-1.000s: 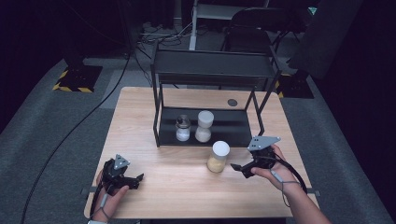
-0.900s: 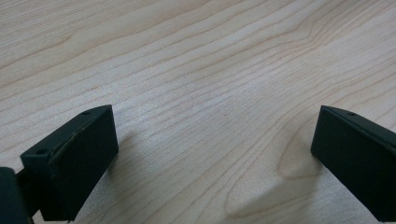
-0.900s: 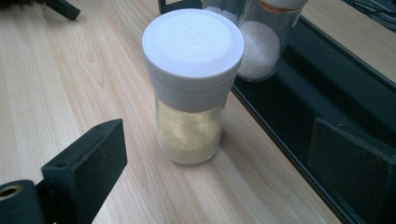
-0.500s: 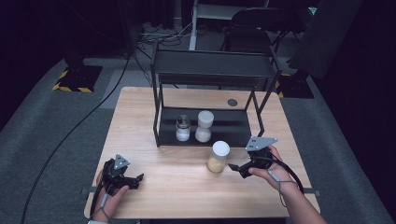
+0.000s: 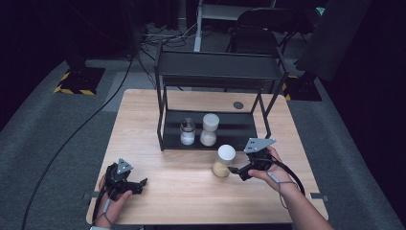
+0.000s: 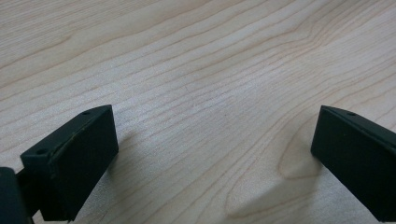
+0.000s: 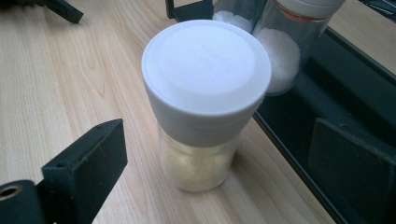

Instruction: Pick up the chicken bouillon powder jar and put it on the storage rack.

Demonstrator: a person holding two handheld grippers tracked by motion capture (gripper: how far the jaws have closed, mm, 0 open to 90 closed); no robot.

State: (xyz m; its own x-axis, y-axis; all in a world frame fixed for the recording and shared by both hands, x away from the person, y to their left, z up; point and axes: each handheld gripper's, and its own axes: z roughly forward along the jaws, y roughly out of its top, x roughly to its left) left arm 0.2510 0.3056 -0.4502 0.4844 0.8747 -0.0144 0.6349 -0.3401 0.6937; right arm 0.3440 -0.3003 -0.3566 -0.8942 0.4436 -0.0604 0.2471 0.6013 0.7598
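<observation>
- High view, item 1: your right tool (image 5: pixel 234 170) rests on the worktop (image 5: pixel 143 120), tips just beside the white-capped jar (image 5: pixel 223 161); whether they touch the glass cannot be told from here.
- Right gripper view, item 1: jaws stand wide, one either side of the white-capped jar (image 7: pixel 205 102), apart from it. The jar stands upright on the wood, just in front of the black rack (image 7: pixel 299 116), pale yellow grains in its lower part. The right jaw is cut off by the frame edge.
- Right gripper view, item 2: two jars behind, on the rack's bottom shelf, hold white grains; both tops are cut off or hidden by the cap.
- High view, item 2: those are a short jar (image 5: pixel 187 132) and a taller jar (image 5: pixel 209 130), side by side.
- Left gripper view, item 3: your left tool (image 6: pixel 210 163) stands wide over bare wood, nothing between the jaws; the outer ends of both are cut off.
- High view, item 3: your left tool (image 5: pixel 141 183) lies near the worktop's front left corner, well apart from the jar.
</observation>
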